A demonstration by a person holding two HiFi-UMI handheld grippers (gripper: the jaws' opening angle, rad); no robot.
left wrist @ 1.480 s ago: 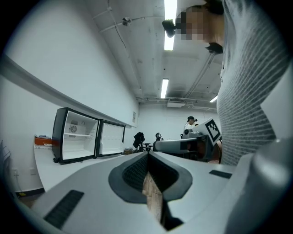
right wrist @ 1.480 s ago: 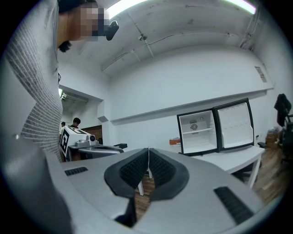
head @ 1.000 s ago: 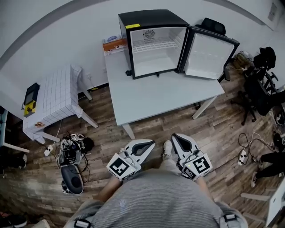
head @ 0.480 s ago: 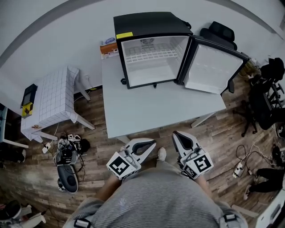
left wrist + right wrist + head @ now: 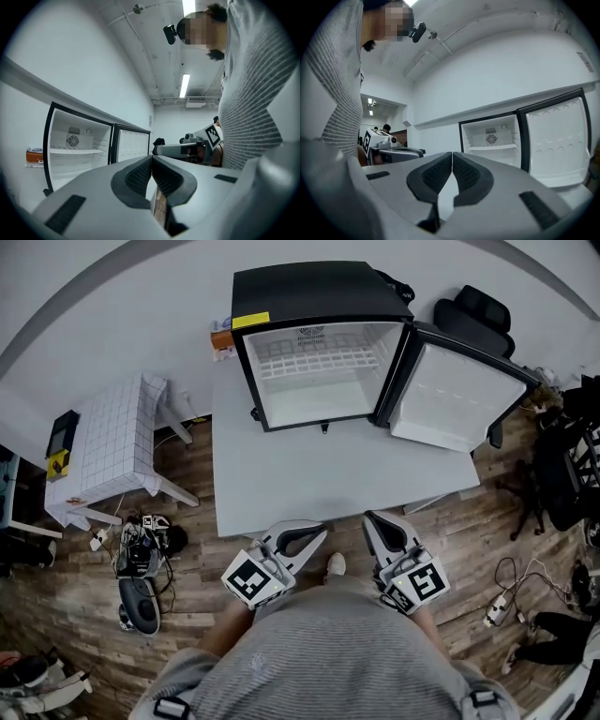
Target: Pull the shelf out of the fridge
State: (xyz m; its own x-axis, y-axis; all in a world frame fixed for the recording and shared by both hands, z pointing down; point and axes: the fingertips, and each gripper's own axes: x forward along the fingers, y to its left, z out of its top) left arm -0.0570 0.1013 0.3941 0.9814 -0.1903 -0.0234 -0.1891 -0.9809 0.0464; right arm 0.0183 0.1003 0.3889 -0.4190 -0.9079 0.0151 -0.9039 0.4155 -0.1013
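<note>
we carry the left tongs (image 5: 311, 534) and the right tongs (image 5: 377, 525) pressed shut and empty, level at the near edge of the desk (image 5: 309, 474); we judge nothing needs gripping until we reach in. the shelf (image 5: 317, 360) sits high inside the fridge (image 5: 319, 287) at the desk's far edge, door (image 5: 459, 395) swung open. compared with 1 second ago, fridge and desk loom closer, and the tongs now meet the near edge.

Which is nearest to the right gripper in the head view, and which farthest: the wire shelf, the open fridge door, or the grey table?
1. The grey table, its near edge just ahead of the right gripper.
2. The fridge door, swung open at the right.
3. The wire shelf, inside the fridge, across the table.
</note>
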